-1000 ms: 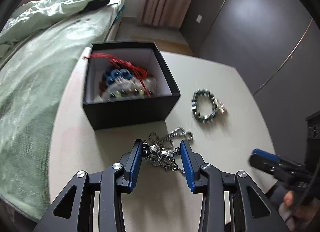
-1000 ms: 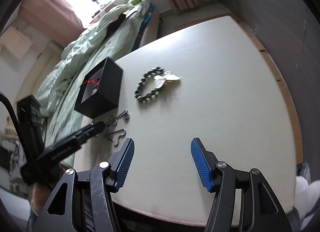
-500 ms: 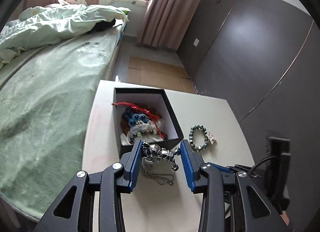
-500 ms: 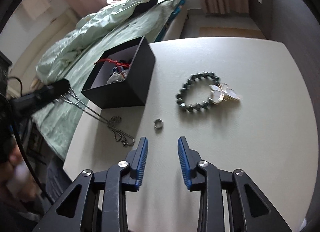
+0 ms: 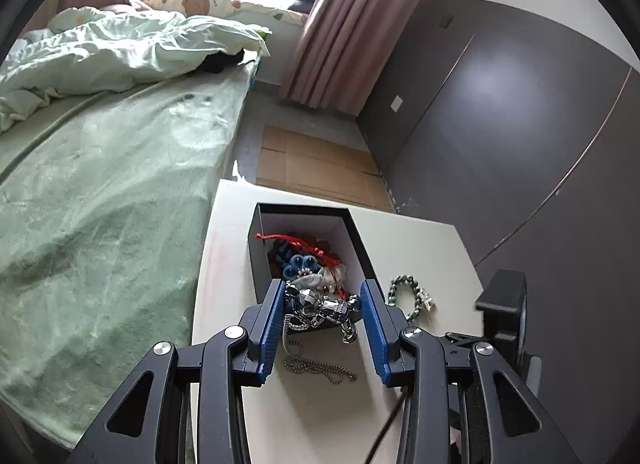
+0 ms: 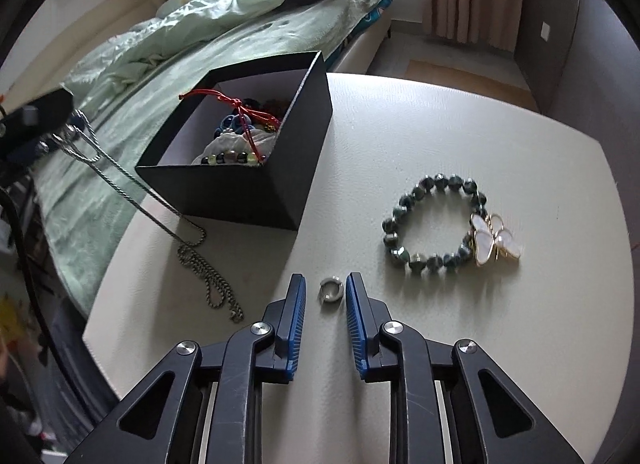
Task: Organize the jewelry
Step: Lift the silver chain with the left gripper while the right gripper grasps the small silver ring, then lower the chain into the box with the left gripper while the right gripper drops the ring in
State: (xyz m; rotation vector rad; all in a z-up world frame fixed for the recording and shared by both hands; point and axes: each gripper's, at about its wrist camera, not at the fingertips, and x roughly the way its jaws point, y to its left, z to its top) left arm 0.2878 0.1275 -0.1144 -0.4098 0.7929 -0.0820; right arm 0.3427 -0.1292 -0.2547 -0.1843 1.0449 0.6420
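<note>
left gripper [image 5: 323,306] clamps necklace pendant [image 5: 320,306] – chain dangling, raised to clear box [image 6: 256,191] wall | right gripper [image 6: 326,296] narrowly open, straddling ring [image 6: 331,290] – nothing held

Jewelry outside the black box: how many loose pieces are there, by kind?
Silver robot-pendant necklace with ball chain, held in the left gripper, chain end trailing on the white table: 1
Dark green beaded bracelet with white butterfly charm: 1
Small silver ring, between the right gripper's open fingers: 1
Total: 3
</note>
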